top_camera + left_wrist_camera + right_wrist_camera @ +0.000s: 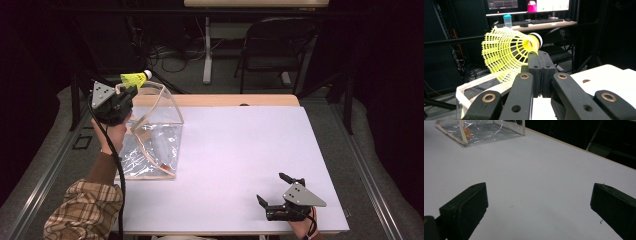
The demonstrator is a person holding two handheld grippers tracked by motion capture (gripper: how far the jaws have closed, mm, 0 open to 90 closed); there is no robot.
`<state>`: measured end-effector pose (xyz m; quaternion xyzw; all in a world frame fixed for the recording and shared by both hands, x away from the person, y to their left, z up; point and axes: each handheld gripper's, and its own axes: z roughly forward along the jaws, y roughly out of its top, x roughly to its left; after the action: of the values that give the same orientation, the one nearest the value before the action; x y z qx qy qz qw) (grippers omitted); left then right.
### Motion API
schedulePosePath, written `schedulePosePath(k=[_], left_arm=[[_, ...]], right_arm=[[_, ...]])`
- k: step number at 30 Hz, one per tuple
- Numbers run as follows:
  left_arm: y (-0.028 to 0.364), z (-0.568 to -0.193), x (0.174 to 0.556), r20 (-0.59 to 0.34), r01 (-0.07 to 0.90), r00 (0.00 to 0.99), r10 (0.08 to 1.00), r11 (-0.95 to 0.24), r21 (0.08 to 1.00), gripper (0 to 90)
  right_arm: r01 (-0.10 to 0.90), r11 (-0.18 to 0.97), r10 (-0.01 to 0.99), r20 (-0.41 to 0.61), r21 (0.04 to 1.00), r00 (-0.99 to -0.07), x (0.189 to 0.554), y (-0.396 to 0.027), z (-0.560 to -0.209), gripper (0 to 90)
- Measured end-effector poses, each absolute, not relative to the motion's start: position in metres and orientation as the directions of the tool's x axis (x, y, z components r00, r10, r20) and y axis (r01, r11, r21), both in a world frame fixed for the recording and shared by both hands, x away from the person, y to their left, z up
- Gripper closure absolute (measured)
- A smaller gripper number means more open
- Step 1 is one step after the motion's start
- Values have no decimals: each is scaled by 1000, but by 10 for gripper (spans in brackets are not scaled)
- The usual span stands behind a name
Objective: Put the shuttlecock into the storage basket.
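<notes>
While my left claw [539, 56] is pinching a yellow shuttlecock [509, 56] by the skirt's edge near its cork, I am holding it raised just above the open top of the clear pouch [152, 135], which is standing on the worktop [240, 150] beneath that claw. My right claw [272, 189] is resting spread wide on the bare worktop, well apart from the pouch, gripping nothing between its jaws.
</notes>
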<state>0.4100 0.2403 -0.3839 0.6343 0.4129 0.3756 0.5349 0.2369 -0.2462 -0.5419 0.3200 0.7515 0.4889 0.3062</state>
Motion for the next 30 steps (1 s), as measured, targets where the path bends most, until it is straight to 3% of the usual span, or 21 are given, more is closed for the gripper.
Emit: schedulePosePath(k=[30], left_arm=[[240,-401,413,26,168,386,922,-98,981,899]], right_arm=[[183,319,782,-149,930,-606,237,-246,-542,9]])
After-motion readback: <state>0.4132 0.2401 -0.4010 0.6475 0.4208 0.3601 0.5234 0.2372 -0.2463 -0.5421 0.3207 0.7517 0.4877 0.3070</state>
